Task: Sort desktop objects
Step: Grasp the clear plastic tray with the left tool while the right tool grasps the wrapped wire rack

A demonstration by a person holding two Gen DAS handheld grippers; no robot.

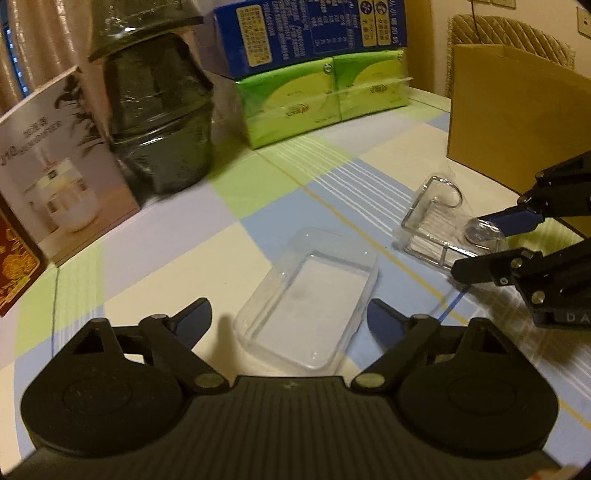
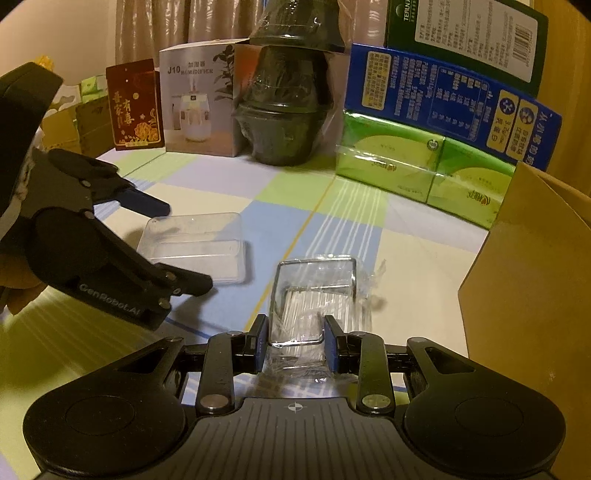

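A shallow clear plastic tray [image 1: 310, 295] lies flat on the checked tablecloth [image 1: 184, 236]. My left gripper [image 1: 288, 317] is open, its blue-padded fingers standing on either side of the tray's near end without pressing it. The right wrist view shows the same tray [image 2: 207, 236] under the left gripper [image 2: 188, 247]. My right gripper [image 2: 295, 345] is shut on a wire-framed holder in clear wrap [image 2: 314, 295], which rests on the cloth. From the left wrist view, the holder [image 1: 436, 221] sits right of the tray, with the right gripper [image 1: 480, 243] clamped on its near end.
A brown cardboard box [image 1: 517, 110] stands at the right, close behind the holder. Along the back are green tissue packs [image 1: 321, 96] under a blue carton [image 1: 306, 33], wrapped dark pots [image 1: 159, 122], a humidifier box [image 1: 62, 155] and a red box [image 1: 14, 266].
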